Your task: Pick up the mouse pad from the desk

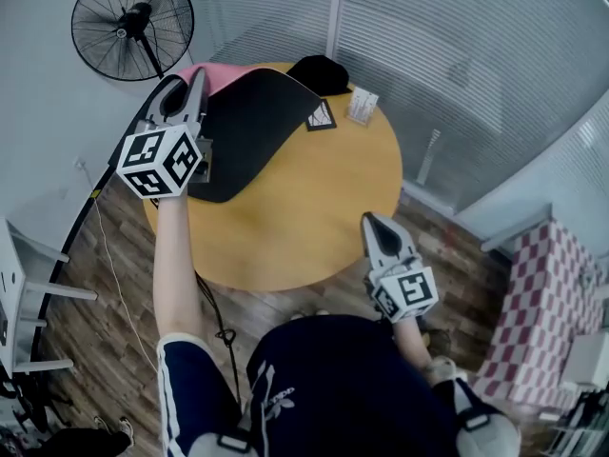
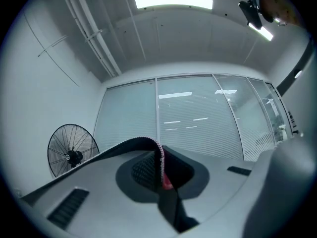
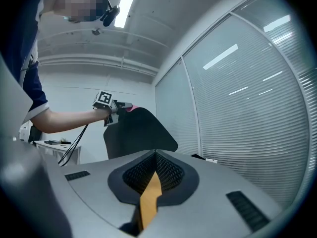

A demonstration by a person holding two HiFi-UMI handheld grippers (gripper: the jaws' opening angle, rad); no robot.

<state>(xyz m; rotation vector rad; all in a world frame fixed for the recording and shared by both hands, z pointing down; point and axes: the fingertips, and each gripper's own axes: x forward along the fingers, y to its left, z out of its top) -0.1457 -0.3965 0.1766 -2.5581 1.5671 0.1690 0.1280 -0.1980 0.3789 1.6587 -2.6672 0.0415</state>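
The mouse pad (image 1: 252,127), black underneath and pink on top, hangs lifted and curled above the far left of the round wooden table (image 1: 314,217). My left gripper (image 1: 193,82) is shut on the pad's left edge. In the left gripper view that stitched edge (image 2: 159,157) runs between the jaws of the left gripper (image 2: 161,168). My right gripper (image 1: 369,220) hovers at the table's near right edge, jaws shut and holding nothing. The right gripper view shows the right gripper (image 3: 155,155) with the pad (image 3: 136,133) hanging from the left gripper (image 3: 124,106) beyond it.
A black cap (image 1: 322,72), a marker card (image 1: 321,115) and a small white box (image 1: 362,105) lie at the table's far side. A standing fan (image 1: 133,22) is behind the table. A pink checkered block (image 1: 542,298) is at right, a white shelf (image 1: 19,293) at left.
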